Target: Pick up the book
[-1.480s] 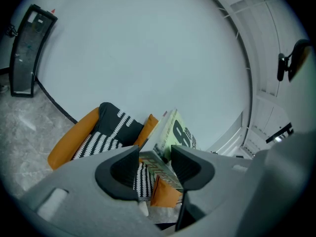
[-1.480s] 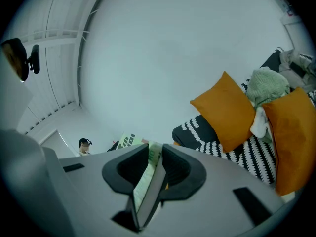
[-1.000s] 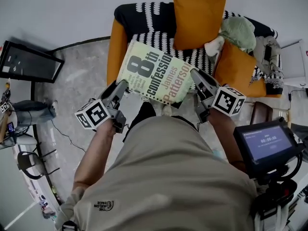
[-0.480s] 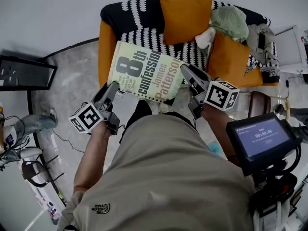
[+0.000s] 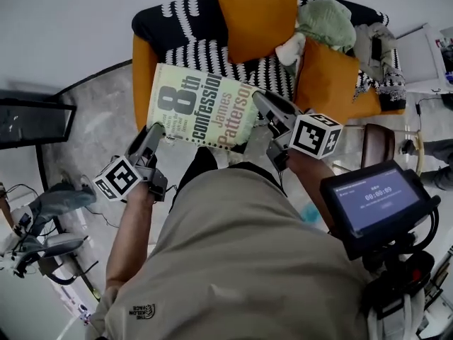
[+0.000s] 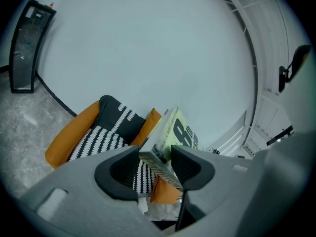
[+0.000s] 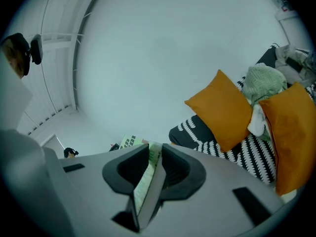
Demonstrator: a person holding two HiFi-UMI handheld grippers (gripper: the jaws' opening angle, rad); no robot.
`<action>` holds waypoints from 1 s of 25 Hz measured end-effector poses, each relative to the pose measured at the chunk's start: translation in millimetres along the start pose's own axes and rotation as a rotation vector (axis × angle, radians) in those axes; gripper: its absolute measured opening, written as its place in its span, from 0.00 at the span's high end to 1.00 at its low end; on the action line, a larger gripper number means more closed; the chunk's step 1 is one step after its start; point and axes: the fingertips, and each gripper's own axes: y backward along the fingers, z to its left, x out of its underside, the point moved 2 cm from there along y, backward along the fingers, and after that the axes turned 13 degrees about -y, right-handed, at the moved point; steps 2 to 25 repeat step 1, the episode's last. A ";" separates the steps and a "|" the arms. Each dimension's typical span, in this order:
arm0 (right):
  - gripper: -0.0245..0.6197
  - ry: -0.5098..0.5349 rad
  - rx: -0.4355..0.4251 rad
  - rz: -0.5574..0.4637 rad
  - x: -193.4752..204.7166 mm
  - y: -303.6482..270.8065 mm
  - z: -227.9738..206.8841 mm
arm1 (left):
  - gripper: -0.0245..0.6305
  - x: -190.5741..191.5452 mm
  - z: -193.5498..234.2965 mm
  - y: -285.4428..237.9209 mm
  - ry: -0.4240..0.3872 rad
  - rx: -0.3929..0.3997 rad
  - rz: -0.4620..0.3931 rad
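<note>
Holding the book (image 5: 205, 108) in the air over the near edge of the armchair (image 5: 144, 66). Clamping its near left corner in the left gripper (image 5: 156, 129), jaws wide across the thick spine; pinching its right edge in the right gripper (image 5: 259, 98), jaws narrow. Judging the lift as nearly finished, next needing both grips steady and rising together. Minding the orange cushion (image 5: 255, 13) far behind; finding open room upward and nearer.
</note>
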 end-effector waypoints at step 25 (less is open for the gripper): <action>0.82 -0.001 -0.004 -0.001 -0.3 -0.3 2.1 | 0.65 -1.4 -1.0 1.7 0.000 -0.001 0.001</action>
